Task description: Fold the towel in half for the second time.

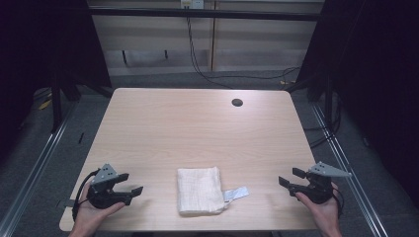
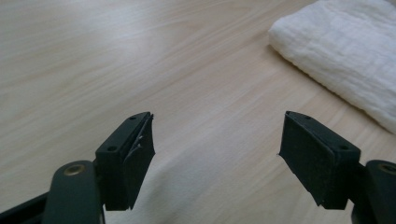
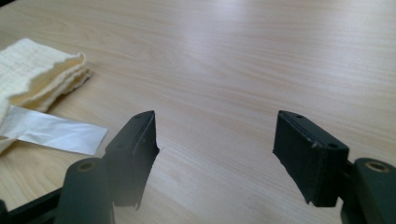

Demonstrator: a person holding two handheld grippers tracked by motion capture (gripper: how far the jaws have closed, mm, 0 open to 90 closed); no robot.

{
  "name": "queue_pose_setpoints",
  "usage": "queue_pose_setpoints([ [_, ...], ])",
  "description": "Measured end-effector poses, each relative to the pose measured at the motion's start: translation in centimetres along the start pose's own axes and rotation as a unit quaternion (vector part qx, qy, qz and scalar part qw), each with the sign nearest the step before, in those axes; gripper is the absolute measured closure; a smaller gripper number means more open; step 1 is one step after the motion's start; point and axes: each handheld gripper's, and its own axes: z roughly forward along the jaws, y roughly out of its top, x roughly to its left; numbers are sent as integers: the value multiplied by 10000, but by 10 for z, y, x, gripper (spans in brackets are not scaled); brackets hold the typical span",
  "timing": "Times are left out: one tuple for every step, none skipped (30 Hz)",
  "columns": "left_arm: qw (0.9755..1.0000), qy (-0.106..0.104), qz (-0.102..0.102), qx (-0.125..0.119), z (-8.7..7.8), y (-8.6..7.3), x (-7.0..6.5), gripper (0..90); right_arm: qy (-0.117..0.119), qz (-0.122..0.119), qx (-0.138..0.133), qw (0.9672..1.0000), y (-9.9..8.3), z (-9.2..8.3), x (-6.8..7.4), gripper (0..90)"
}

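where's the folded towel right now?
In the high view the folded white towel lies near the table's front edge, midway between the left gripper and right gripper, its white label tag pointing toward the right gripper.

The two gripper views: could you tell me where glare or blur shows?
Left gripper view: soft sheen on the table, folded towel slightly soft. Right gripper view: bright glare patch on the far tabletop, towel's white label sharp.

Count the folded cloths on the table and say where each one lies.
1. The folded white cloth lies near the table's front edge, between the left gripper and the right gripper, touching neither; a white tag sticks out toward the right gripper.
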Motion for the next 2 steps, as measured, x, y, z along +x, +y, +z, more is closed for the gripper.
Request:
queue_pose_setpoints([
  [9999, 34, -135, 0, 0, 1, 0, 291, -53, -49, 85, 9999, 0, 2, 0, 300],
  [9997, 15, -234, -18, 0, 1, 1, 299, -98, -136, 124, 9998, 0, 3, 2, 299],
])
